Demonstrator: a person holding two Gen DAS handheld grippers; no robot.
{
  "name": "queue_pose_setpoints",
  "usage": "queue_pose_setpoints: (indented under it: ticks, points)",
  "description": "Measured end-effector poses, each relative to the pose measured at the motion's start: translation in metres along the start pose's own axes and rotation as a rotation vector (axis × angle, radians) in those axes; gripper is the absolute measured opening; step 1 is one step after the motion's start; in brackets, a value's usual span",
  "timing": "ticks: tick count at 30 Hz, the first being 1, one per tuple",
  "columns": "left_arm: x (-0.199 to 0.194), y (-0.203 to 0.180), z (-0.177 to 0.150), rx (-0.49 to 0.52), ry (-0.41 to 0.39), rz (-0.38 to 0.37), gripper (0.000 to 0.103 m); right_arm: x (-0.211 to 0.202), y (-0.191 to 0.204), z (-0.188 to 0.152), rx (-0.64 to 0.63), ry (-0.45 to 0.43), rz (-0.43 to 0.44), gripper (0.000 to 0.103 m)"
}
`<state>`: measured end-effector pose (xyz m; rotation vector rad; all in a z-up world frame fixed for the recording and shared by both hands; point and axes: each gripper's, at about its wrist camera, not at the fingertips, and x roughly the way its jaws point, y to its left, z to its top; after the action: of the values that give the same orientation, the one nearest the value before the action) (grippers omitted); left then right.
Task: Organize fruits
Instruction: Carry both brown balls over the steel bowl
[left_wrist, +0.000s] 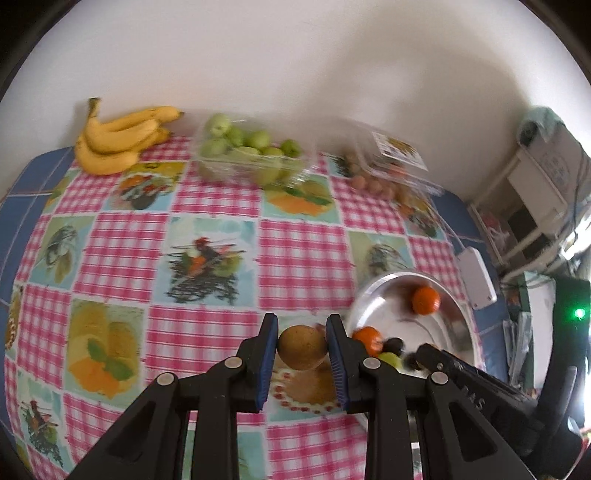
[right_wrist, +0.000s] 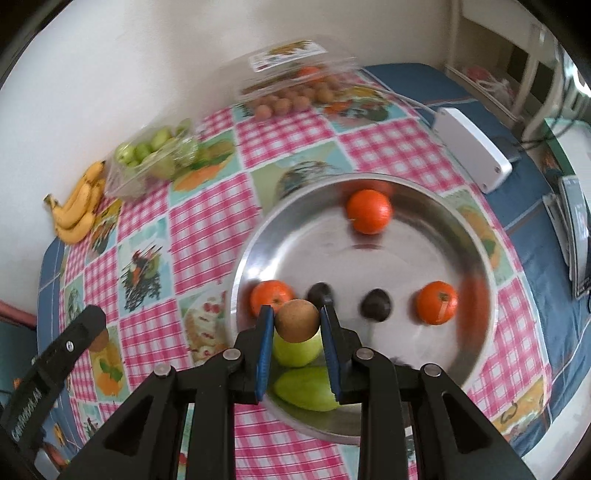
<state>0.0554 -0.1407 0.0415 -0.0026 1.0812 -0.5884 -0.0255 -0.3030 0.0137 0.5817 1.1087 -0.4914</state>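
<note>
Steel plate (right_wrist: 476, 258) blurred, near rim cut off by right gripper (right_wrist: 297, 325) pinching kiwi (right_wrist: 296, 320); left gripper (left_wrist: 302, 345) clamps another kiwi (left_wrist: 302, 347).

A lived-in home: a table against a white wall (left_wrist: 295, 55), under a pink checked fruit-print tablecloth (left_wrist: 303, 251), with bananas (left_wrist: 118, 136) and cluttered white shelves (left_wrist: 535, 206) beside.

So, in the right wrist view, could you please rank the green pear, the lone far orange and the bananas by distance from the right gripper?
1. Green pear: just beneath the right gripper, in the metal tray.
2. Lone orange: at the tray's far side.
3. Bananas: far left, by the wall.
</note>
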Motion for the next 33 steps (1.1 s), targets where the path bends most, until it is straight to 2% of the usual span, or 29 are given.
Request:
queue_pose_setpoints:
  ticks: [10,16,24,33]
  points:
    - [0.014,-0.049,-0.015,0.117,0.038,-0.023,0.029,-0.005,-0.051,0.009,0.103,0.001,-0.018,0.027]
    - [0.023,-0.072,-0.022,0.165,0.039,-0.051,0.029,-0.008,-0.076,0.011,0.142,-0.008,0.001,0.027]
    - [0.042,-0.093,-0.024,0.224,0.014,-0.07,0.029,0.0,-0.082,0.016,0.125,-0.02,0.027,0.027]
    - [0.071,-0.087,-0.017,0.22,-0.02,-0.06,0.029,0.023,-0.074,0.024,0.084,-0.018,0.051,0.027]
